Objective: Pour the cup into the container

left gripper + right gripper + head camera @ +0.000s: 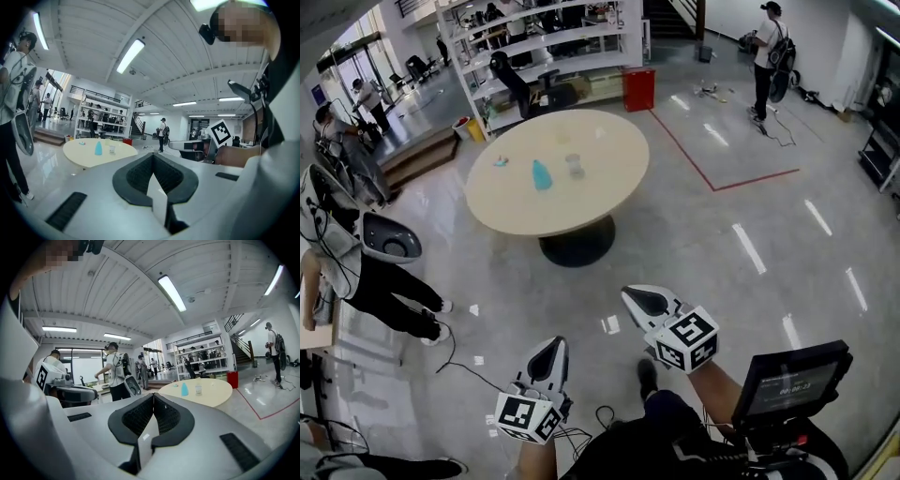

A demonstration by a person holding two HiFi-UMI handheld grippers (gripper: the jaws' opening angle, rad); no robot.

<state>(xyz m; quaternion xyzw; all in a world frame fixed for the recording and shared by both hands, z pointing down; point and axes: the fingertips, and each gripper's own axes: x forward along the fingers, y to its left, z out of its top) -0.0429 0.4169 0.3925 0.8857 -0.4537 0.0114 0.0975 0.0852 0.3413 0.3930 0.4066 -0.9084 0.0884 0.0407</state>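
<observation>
Ahead, the clear cup (574, 166) stands upright; left hand-held gripper (553, 343) and right hand-held gripper (630, 294) are pressed together.

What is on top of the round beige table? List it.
A light blue tapered object, a clear glass beside it, and a small bluish item near the left edge. Their contents are too small to tell.
</observation>
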